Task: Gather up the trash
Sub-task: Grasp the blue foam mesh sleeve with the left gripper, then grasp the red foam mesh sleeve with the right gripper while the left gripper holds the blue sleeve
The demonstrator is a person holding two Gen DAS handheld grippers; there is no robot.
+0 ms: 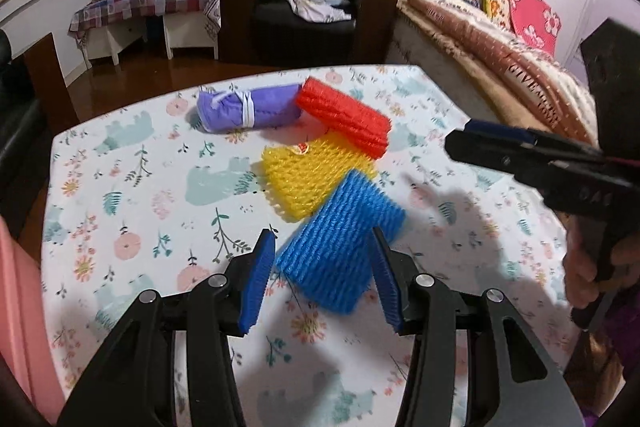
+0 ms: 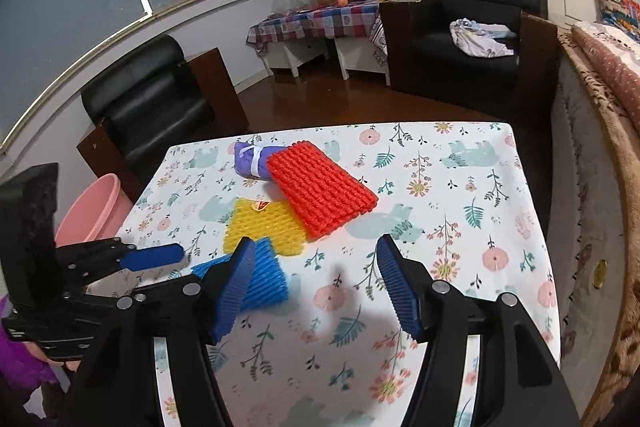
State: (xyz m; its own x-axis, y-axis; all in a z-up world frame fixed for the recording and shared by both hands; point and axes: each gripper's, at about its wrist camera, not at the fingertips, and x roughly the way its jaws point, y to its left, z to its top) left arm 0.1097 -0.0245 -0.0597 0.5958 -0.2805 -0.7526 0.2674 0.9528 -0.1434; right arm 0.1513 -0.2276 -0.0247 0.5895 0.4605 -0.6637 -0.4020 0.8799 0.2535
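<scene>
Left gripper [image 1: 324, 247] spread over blue foam net [image 1: 340, 239], floral table [image 1: 132, 195]

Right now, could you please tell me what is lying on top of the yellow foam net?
Two nets overlap the yellow foam net: the red foam net covers its far corner, the blue foam net its near corner. A small sticker shows on it. Its covered corners cannot be seen.

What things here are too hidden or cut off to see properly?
- Pink basin: right wrist view, mostly behind the table edge and left gripper.
- Yellow net: both views, red net and blue net overlap its corners.
- Its sticker: too small to read.
- Purple bag: right wrist view, partly behind the red net.
</scene>
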